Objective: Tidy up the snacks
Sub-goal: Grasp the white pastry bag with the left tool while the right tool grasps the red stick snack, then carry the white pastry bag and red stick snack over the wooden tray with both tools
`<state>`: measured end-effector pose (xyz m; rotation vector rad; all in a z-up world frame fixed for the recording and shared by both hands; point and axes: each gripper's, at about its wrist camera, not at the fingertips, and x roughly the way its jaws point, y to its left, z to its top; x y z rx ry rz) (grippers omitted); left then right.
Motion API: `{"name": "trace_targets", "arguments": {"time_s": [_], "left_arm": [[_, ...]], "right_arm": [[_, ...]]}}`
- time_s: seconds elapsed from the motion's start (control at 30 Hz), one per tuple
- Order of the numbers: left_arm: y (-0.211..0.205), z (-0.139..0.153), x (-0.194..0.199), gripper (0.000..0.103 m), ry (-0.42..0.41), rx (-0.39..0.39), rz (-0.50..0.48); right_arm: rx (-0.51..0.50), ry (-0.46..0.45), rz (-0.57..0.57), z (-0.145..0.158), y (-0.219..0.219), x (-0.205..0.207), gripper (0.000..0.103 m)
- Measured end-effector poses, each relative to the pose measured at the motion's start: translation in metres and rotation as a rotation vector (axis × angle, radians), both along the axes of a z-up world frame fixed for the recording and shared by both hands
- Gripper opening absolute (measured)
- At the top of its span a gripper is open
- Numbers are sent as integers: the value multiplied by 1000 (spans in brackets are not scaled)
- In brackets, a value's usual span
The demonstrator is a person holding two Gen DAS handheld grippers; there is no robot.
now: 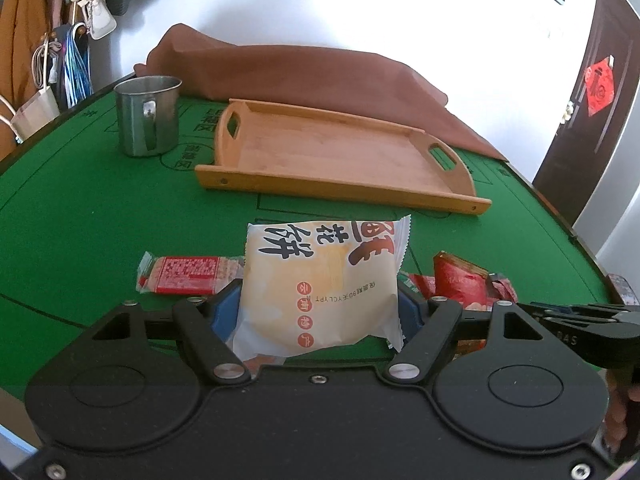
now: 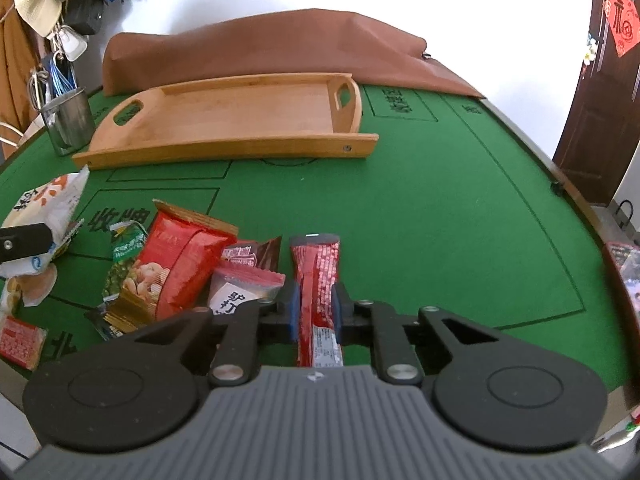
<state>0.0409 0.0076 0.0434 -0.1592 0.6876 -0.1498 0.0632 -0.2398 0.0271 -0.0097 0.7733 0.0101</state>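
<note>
A white pastry packet (image 1: 320,288) with black lettering sits between the blue pads of my left gripper (image 1: 316,312), which is shut on its sides; the packet tilts up over the green table (image 1: 100,220). My right gripper (image 2: 316,308) is shut on a long red snack bar (image 2: 316,276) that lies along the fingers and points away. The wooden tray (image 1: 340,190) stands further back with nothing in it; in the right wrist view the tray (image 2: 224,148) is at the upper left.
A loose pile lies left of the right gripper: a red nut bag (image 2: 176,268), a green packet (image 2: 126,256), a pink-topped white packet (image 2: 240,288). A red cracker packet (image 1: 188,276) lies flat. A steel mug (image 1: 146,116) stands beside the tray, brown cloth (image 1: 300,72) behind.
</note>
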Motion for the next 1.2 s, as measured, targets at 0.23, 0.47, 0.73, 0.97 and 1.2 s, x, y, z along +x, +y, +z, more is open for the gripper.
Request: {"name": "trace_targets", "arguments": {"time_s": [0.23,0.47,0.73,0.97,1.2], "left_arm": [[0,-1,-3,74,-5,5,3],[1,-1,-3,75,-11,13,6],[1,-1,-3,75,-12,14,7],[0,0,-3,75,-12,14,7],[-1,-1,-2,75,-15,26,6]], "right_arm": [[-59,-12,-4,-8,8,8,44],[-82,-16,15,-9,11,14,26],[-44,21,6,-5,9,18,25],[-60,38,2,-7,8,12,45],[-58,24,15,-9,3,0,53]]}}
